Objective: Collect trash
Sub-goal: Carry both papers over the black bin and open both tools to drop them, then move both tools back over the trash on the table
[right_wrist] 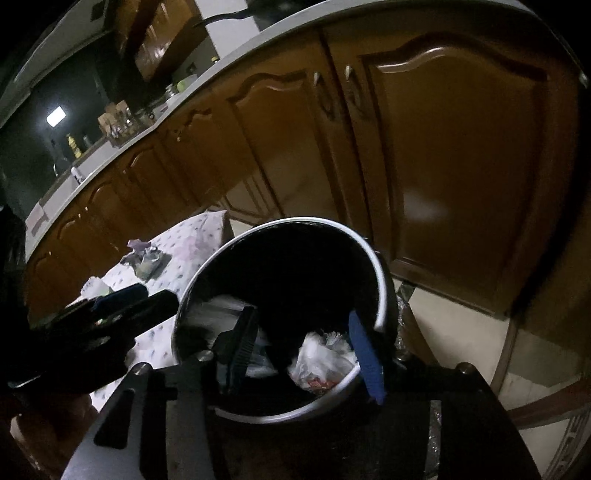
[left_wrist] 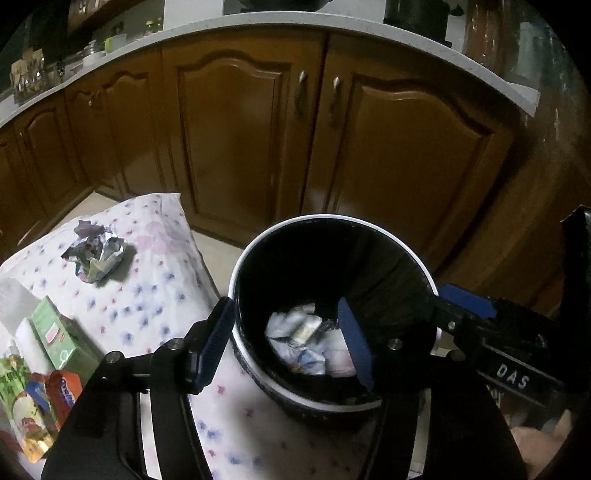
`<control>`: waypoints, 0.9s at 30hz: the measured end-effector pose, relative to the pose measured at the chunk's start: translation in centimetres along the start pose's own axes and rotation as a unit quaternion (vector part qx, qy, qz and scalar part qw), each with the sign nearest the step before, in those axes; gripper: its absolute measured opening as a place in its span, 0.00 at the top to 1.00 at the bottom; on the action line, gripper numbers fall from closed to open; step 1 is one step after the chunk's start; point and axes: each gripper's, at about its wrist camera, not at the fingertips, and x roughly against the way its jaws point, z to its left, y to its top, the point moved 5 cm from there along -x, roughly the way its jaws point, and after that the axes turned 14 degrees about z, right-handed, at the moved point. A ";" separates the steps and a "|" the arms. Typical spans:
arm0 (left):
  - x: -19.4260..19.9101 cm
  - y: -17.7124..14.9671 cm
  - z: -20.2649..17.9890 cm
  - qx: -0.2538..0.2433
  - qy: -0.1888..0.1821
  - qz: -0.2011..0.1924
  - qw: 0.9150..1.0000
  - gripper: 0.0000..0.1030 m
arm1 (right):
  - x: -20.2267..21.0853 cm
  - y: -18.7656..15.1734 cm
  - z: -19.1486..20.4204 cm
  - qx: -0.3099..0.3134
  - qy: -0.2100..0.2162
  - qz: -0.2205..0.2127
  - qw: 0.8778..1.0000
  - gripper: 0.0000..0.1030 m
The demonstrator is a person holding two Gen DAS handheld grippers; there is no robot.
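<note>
A black bin with a white rim (left_wrist: pixel 325 216) stands beside the table, and crumpled papers and wrappers (left_wrist: pixel 306 343) lie at its bottom. My left gripper (left_wrist: pixel 286 343) hangs open over the bin's mouth with nothing between its pads. From the right, my right gripper (left_wrist: pixel 465 306) reaches over the rim. In the right wrist view the right gripper (right_wrist: pixel 303 350) is open above the bin (right_wrist: pixel 373 266), with white and red trash (right_wrist: pixel 321 362) lying below it. The left gripper (right_wrist: pixel 125 299) shows at the left. A crumpled foil wrapper (left_wrist: pixel 96 254) (right_wrist: pixel 146 260) lies on the table.
The table wears a flowered cloth (left_wrist: pixel 159 280). A green carton (left_wrist: pixel 55 332) and colourful snack packets (left_wrist: pixel 62 387) sit at its near left corner. Brown cabinet doors (left_wrist: pixel 240 129) under a white countertop (left_wrist: pixel 258 26) stand close behind the bin. Pale floor tiles (right_wrist: pixel 443 310) show to the right.
</note>
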 end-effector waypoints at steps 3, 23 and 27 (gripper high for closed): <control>0.7 -0.7 0.3 0.008 -0.008 -0.006 1.000 0.32 | 0.4 -0.4 -0.3 -0.010 0.007 -0.003 1.000 0.43; 8.9 -11.8 8.7 0.106 0.027 -0.058 0.992 0.27 | 2.5 -6.0 6.9 -0.005 0.077 -0.025 0.997 0.16; 10.0 -14.1 10.9 0.127 0.033 -0.058 0.990 0.27 | 1.9 -7.4 9.4 0.008 0.093 -0.019 0.995 0.16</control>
